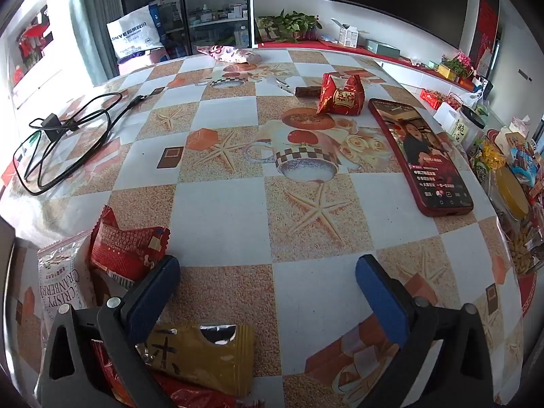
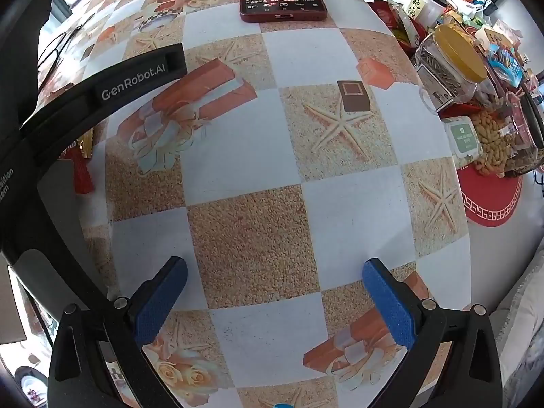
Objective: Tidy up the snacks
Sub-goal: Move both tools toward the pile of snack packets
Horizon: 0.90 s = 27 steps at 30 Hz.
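My left gripper (image 1: 268, 292) is open and empty above the patterned table (image 1: 221, 204). Beside its left finger lie a red snack packet (image 1: 125, 251), a white Crispy Cranberry bag (image 1: 61, 285) and a gold packet (image 1: 207, 353) under the finger. A red twisted snack pack (image 1: 340, 97) stands far off, left of a red phone (image 1: 421, 156). My right gripper (image 2: 272, 299) is open and empty over bare tablecloth (image 2: 248, 238). The left gripper's black body (image 2: 68, 108) crosses the right wrist view at left. A pile of snacks and jars (image 2: 476, 102) sits at the right edge.
A black charger and cable (image 1: 64, 142) lie at the far left. A pink bag (image 1: 231, 53) lies at the table's far edge. A yellow-lidded jar (image 2: 452, 64), peanuts (image 2: 493, 142) and a green-lidded box (image 2: 464, 139) crowd the right side, also seen in the left wrist view (image 1: 510, 190).
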{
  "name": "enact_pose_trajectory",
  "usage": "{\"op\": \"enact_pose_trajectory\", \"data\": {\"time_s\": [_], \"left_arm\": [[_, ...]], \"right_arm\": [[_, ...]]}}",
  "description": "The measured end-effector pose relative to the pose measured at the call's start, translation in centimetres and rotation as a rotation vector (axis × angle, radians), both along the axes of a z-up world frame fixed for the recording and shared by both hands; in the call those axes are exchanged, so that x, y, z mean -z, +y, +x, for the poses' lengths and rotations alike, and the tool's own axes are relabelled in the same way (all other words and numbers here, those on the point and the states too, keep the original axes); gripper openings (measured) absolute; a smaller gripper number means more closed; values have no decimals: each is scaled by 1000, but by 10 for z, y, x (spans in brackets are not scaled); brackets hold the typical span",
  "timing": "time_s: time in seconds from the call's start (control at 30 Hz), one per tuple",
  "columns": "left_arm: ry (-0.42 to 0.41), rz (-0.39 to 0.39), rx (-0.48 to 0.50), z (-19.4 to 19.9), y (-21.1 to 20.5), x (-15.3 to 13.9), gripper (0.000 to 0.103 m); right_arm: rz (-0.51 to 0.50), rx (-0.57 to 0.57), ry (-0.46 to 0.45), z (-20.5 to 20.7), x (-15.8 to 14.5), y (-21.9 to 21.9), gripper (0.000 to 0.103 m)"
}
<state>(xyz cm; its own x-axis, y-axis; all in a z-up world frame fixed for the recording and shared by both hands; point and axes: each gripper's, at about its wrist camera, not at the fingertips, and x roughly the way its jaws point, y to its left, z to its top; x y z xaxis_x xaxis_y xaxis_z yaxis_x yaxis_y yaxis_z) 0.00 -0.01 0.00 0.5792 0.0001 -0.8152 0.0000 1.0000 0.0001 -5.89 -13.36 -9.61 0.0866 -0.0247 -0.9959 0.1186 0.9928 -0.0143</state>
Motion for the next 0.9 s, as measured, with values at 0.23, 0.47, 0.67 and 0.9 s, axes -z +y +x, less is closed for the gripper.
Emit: {"op": "enact_pose_trajectory", "data": {"time_s": [0.23, 0.47, 0.67, 0.9], "left_arm": [[0, 0, 0, 0, 0, 0, 103], [0, 0, 0, 0, 0, 0, 103], [0, 0, 0, 0, 0, 0, 103], [0, 0, 0, 0, 0, 0, 103]], "right_arm": [[1, 3, -5, -1, -5, 6, 103], [4, 4, 6, 1, -5, 2, 103], [4, 3, 26, 4, -2, -1, 103], [17, 6, 84, 8, 1, -2, 103]]}}
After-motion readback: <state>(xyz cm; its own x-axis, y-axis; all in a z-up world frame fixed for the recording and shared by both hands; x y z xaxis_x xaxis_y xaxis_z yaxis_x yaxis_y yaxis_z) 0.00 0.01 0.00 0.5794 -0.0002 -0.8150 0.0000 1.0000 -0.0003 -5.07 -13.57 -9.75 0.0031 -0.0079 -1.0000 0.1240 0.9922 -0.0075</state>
